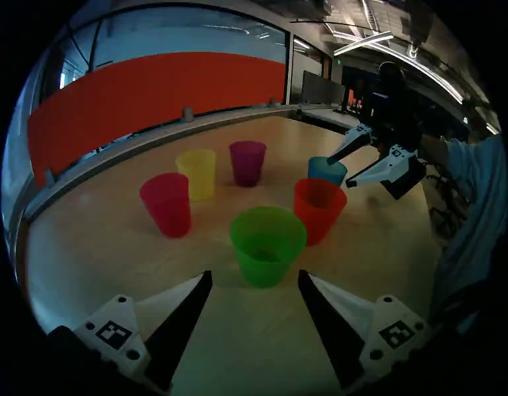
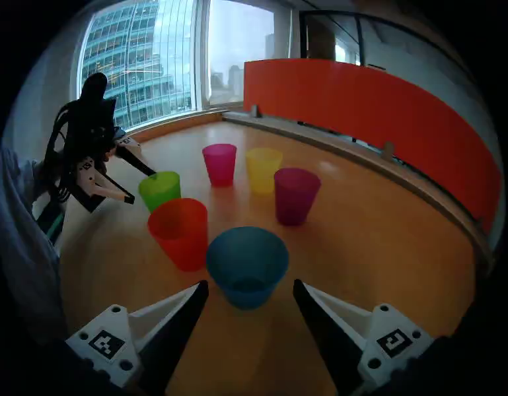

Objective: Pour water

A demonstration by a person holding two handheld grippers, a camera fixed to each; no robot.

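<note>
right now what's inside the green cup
Nothing solid is visible inside the green cup: its inner wall and most of its bottom are visible. Its near wall covers the front of the bottom; whether it holds water cannot be told.

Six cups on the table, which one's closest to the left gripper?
The green cup, just ahead of the open left gripper; the orange cup and the rest stand farther back.

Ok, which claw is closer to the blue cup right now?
Right. The right claw is open with the blue cup just ahead of its tips; the left claw is open at the green cup, beyond the orange cup.
</note>
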